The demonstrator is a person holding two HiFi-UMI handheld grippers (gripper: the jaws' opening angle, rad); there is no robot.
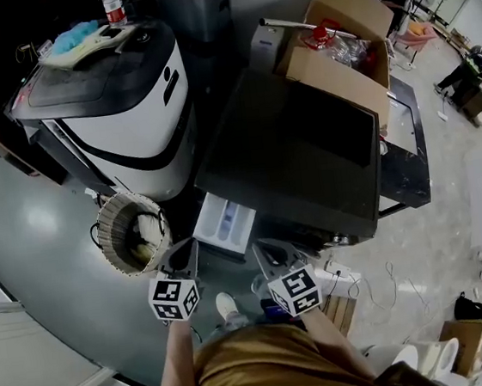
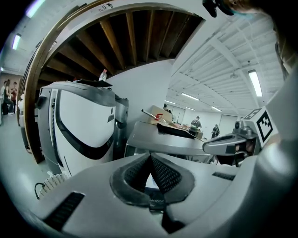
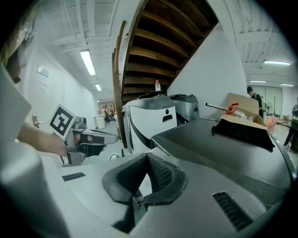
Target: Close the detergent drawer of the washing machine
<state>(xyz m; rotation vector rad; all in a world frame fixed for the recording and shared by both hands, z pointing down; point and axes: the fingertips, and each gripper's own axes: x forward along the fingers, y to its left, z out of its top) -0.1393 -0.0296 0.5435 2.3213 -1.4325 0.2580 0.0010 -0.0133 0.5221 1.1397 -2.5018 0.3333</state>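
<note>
Head view is showing the approach: left tool (image 1: 184,250) and right tool (image 1: 267,247), both pressed together empty, hovering before the pulled-out white plastic detergent drawer (image 1: 225,224), likely needing an inward push.

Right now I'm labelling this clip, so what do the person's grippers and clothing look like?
The left gripper and right gripper are grey, each with black textured pads and a white cube of black square markers. The person wears a brown top.
</note>
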